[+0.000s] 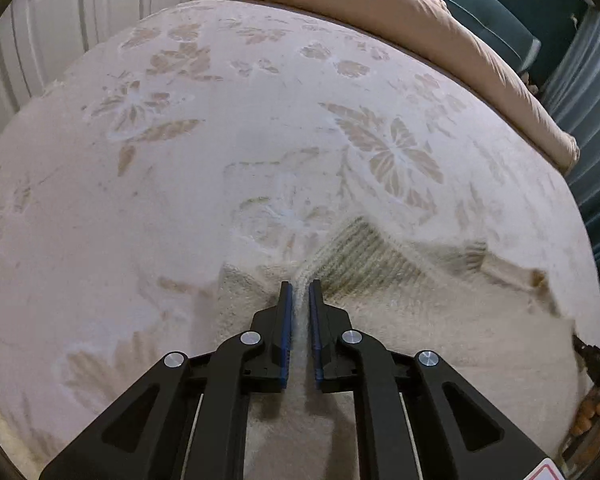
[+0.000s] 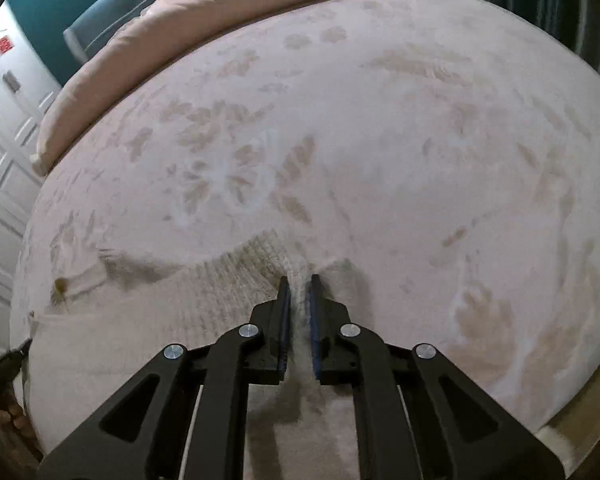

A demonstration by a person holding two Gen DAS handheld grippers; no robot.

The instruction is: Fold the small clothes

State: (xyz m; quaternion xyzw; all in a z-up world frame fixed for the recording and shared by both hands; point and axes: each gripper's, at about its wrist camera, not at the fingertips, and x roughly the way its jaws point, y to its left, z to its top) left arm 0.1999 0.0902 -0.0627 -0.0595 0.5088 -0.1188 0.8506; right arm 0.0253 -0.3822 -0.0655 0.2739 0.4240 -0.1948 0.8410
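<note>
While both claws are clenched on the knit garment (image 1: 380, 248), each one pinches a ridge of its ribbed edge: the left claw (image 1: 299, 286) at one corner, the right claw (image 2: 299, 282) at the other. The garment lies on the bed (image 1: 140, 200), on the near part of the flowered cover. To fold well, I judge both corners must rise together and stay level. Beyond the garment the cover is free; a folded duvet (image 1: 380, 12) lies far behind.
</note>
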